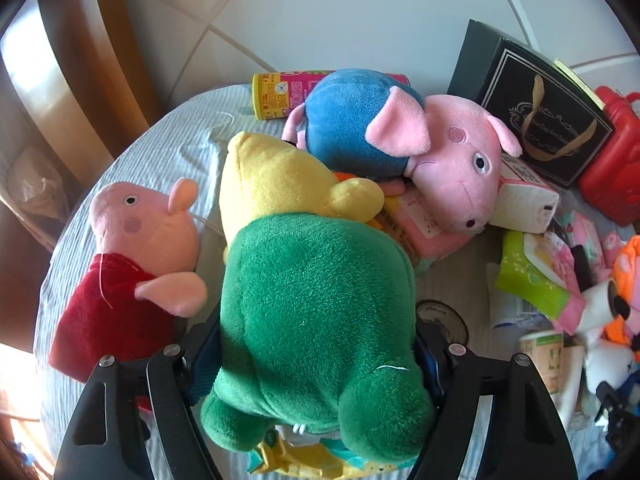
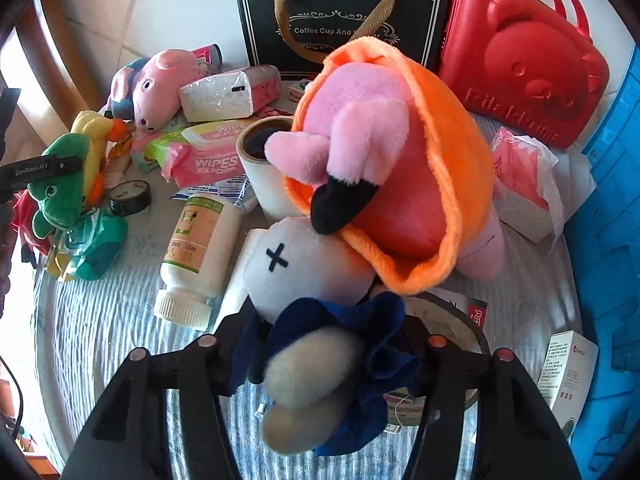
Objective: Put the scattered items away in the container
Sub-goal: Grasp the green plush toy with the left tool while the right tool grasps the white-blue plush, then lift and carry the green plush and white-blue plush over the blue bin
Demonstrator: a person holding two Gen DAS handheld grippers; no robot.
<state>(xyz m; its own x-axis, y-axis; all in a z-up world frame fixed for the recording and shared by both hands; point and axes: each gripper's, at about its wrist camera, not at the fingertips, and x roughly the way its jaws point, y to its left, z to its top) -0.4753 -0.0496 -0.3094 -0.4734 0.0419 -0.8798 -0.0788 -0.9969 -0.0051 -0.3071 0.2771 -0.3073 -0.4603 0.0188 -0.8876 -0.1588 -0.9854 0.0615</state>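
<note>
Two claws are at work over a striped cloth [image 1: 132,168] strewn with toys and packets. My left claw [image 1: 316,354] pinches the green plush dinosaur [image 1: 316,308] by its body; its fingers [image 1: 202,354] press the fur on both sides, and the toy's yellow back [image 1: 276,184] points toward twelve o'clock. At nine o'clock from the dinosaur lies a pink pig in a red dress [image 1: 132,264], just beside it on the cloth. At one o'clock lies a pink pig in a blue top [image 1: 404,140], its snout resting on a pink packet [image 1: 424,228], with a yellow and pink can [image 1: 280,94] behind it. My right claw [image 2: 328,364] is closed on the white plush with a dark blue garment [image 2: 320,280], gripping it low by the blue cloth and pale legs; the fingers [image 2: 240,356] sit against the fabric on each side. A pink flamingo plush in an orange hood [image 2: 404,168] lies across the white toy's head at twelve o'clock. At ten o'clock a white bottle [image 2: 200,248] lies on its side, near a roll of black tape [image 2: 130,198] and a pink wipes pack [image 2: 212,156]. A black gift bag [image 2: 340,24] and a red bear case [image 2: 524,56] stand at the far edge. The blue container [image 2: 608,216] shows at three o'clock, well apart from both held toys.
</note>
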